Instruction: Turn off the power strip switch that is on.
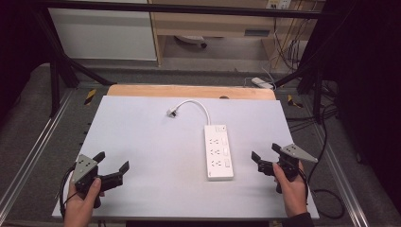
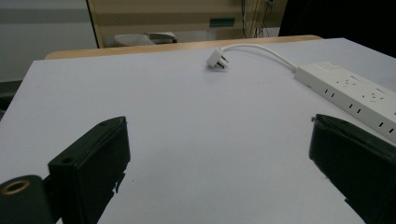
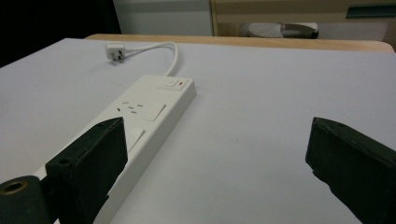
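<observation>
Nearest edge of table (image 1: 142,189), high view: left tool (image 1: 112,166) held in left hand (image 1: 81,204) at near-left corner, jaws spread wide, nothing between them. Grey three-cornered plate on top, cable trailing back toward the wrist. Same reading from left gripper view: left tool (image 2: 219,154) jaws far apart over bare pale sheet, no contact with anything.

Near-right corner: right tool (image 1: 265,155) held in right hand (image 1: 292,189), jaws likewise wide open and empty, pointed toward the table's middle. Right gripper view: right tool (image 3: 217,154) jaws well apart, left jaw overlapping the near end of the power strip in the picture; touching or not, cannot tell.

Between the two tools, nearer the right one: white power strip (image 1: 218,152), lying flat, long axis running away from the person, three socket groups facing up, switch end farthest. Just beside right tool, well apart from left tool.

Farther: white cord (image 1: 198,105) arching from the strip's far end leftward to plug (image 1: 172,112), resting on the sheet, unplugged.

Farthest: wooden table edge (image 1: 189,91) exposed beyond the sheet.
</observation>
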Tool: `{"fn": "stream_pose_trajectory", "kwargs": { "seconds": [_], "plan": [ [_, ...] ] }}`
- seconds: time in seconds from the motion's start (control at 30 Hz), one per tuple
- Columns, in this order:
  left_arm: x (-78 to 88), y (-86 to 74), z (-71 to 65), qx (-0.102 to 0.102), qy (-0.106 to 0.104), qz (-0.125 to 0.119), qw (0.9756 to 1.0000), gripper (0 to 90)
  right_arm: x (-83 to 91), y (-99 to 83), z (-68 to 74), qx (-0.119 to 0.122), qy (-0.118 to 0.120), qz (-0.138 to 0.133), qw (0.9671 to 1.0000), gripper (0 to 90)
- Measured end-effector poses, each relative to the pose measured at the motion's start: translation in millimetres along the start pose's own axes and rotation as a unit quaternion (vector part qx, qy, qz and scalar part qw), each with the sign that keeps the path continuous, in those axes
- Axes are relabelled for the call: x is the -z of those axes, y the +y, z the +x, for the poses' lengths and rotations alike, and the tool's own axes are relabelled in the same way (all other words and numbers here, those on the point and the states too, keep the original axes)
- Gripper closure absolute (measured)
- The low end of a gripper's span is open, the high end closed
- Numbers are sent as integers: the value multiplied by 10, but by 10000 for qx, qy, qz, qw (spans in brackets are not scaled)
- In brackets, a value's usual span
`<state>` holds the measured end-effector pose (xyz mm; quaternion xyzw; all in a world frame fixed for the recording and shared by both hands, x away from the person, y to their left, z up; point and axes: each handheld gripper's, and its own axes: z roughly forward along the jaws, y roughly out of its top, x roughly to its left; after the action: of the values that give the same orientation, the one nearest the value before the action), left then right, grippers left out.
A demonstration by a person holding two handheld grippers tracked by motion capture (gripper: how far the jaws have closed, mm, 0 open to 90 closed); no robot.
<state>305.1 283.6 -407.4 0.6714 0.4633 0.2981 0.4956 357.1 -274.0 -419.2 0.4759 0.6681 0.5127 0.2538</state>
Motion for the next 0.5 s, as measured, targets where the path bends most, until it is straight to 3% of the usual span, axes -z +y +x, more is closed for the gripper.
{"fn": "stream_pose_trajectory", "kwargs": {
  "seconds": [0.3,0.43,0.5],
  "plan": [
    [-19,-8,-13,-15,-29,47,10000,51,12,57,45,-30,-31,2,10000,33],
    [-38,-14,-31,-59,-91,114,9999,49,30,101,97,-40,-131,-74,9999,22],
    [-43,-16,-36,-97,-101,138,9998,49,34,127,128,-35,-294,-135,9995,26]
  ]
}}
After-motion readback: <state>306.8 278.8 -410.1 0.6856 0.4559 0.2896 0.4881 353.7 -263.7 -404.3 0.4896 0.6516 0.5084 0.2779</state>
